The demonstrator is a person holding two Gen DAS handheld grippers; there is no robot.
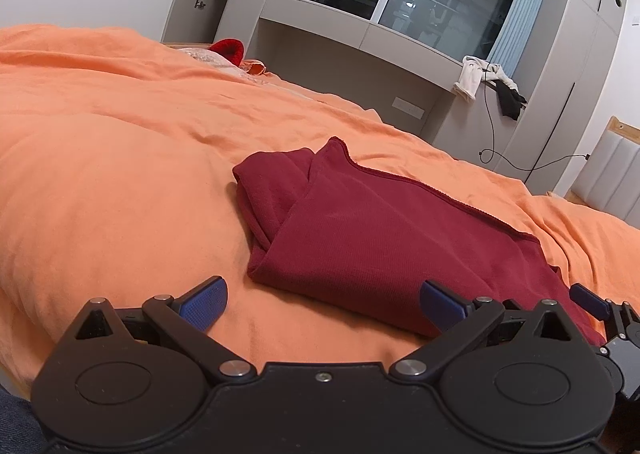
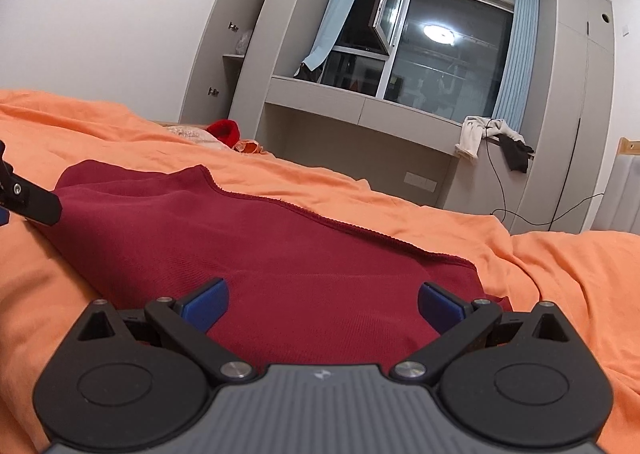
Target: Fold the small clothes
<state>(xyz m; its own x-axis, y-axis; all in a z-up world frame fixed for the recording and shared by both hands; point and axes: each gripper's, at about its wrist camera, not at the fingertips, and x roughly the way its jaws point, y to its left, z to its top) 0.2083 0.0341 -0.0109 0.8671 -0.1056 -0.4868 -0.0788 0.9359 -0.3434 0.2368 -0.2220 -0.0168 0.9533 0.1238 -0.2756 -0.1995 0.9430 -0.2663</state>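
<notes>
A dark red garment point(image 1: 372, 230) lies folded in layers on the orange bedspread point(image 1: 120, 158). My left gripper point(image 1: 324, 304) is open and empty, its jaws wide, just short of the garment's near left corner. My right gripper point(image 2: 323, 304) is open and empty, low over the garment's near edge point(image 2: 280, 254). The right gripper's blue fingertip shows at the right edge of the left wrist view point(image 1: 588, 300). Part of the left gripper shows at the left edge of the right wrist view point(image 2: 28, 202).
A red and patterned bundle point(image 1: 224, 54) lies at the bed's far side. Beyond are grey cabinets, a window ledge with white and black clothes point(image 1: 488, 82) and a hanging cable point(image 1: 490, 126). A padded headboard point(image 1: 608, 178) stands right.
</notes>
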